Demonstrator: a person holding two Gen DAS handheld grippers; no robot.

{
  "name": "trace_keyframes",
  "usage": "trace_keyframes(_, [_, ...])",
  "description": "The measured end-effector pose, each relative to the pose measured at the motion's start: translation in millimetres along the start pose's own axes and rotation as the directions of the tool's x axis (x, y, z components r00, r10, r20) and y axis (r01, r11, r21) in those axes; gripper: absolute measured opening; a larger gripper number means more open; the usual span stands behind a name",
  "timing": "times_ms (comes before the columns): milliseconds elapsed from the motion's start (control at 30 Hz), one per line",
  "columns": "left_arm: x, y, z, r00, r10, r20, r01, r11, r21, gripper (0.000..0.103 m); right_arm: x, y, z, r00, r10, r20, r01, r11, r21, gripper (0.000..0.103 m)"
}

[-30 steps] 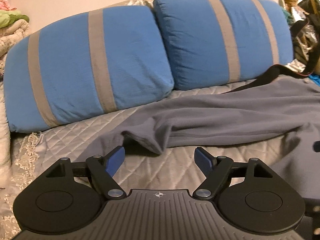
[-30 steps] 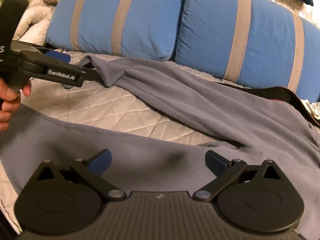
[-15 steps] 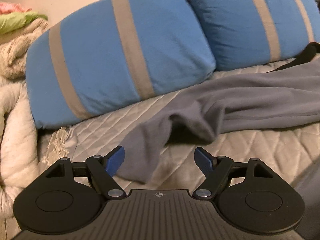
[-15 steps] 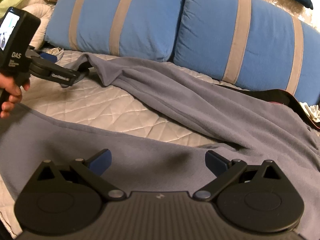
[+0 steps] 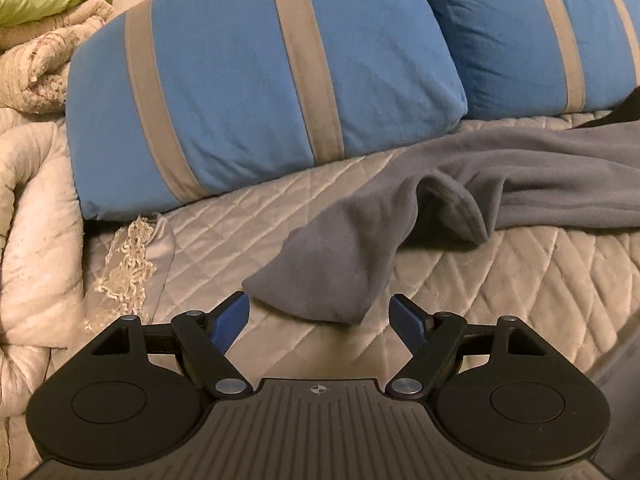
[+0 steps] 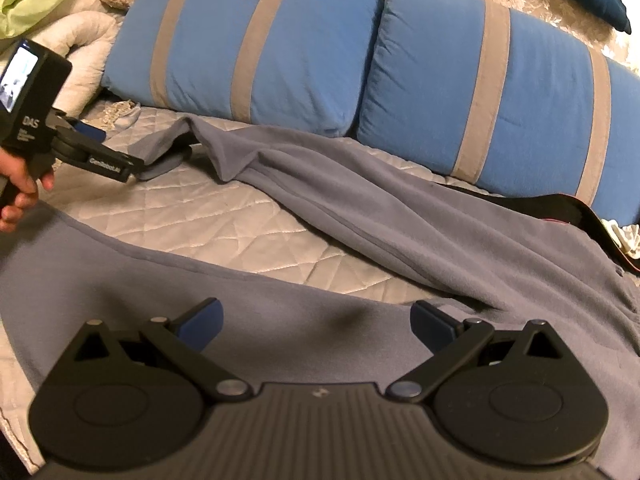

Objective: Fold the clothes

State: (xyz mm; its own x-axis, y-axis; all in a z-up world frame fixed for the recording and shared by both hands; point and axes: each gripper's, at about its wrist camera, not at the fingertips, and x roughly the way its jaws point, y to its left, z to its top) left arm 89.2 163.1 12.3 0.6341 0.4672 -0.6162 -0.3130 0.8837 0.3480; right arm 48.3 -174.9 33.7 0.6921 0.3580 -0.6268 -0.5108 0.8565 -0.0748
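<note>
The grey garment [image 6: 400,216] lies spread across the quilted bed [image 5: 520,280], both tongs spread and empty — the left tongs [image 5: 320,318] should straddle the crumpled cuff [image 5: 320,280], pinching both layers — right tongs [image 6: 316,320] hovering over the hem.

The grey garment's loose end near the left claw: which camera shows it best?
The left wrist view: the grey garment's end lies large and unobstructed before the open left claw. The right wrist view shows it small, partly behind that claw.

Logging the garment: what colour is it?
Plain grey-blue garment, no pattern; right wrist view shows it best.
</note>
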Motion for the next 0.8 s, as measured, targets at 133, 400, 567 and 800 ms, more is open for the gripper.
trace_keyframes(133, [6,1,-2,0.999,-0.052,0.015,0.052,0.998,-0.019,0.076,1,-1,-1,1.0,0.009,-0.01,-0.009,1.0,0.008,0.103])
trace_keyframes(400, [17,-8,-3,0.993,-0.1,0.064,0.099,0.995,0.021,0.075,1,1,0,0.999,0.037,-0.003,-0.037,0.999,0.004,0.103])
trace_keyframes(567, [27,-19,-6,0.996,-0.081,0.044,0.078,0.994,0.077,0.056,1,1,0,0.999,0.048,0.003,-0.048,0.999,0.006,0.103])
trace_keyframes(800, [36,-16,-14,1.0,-0.013,0.003,0.012,0.995,0.095,0.01,-1,8,1,0.997,0.074,0.035,-0.073,0.996,-0.044,0.103])
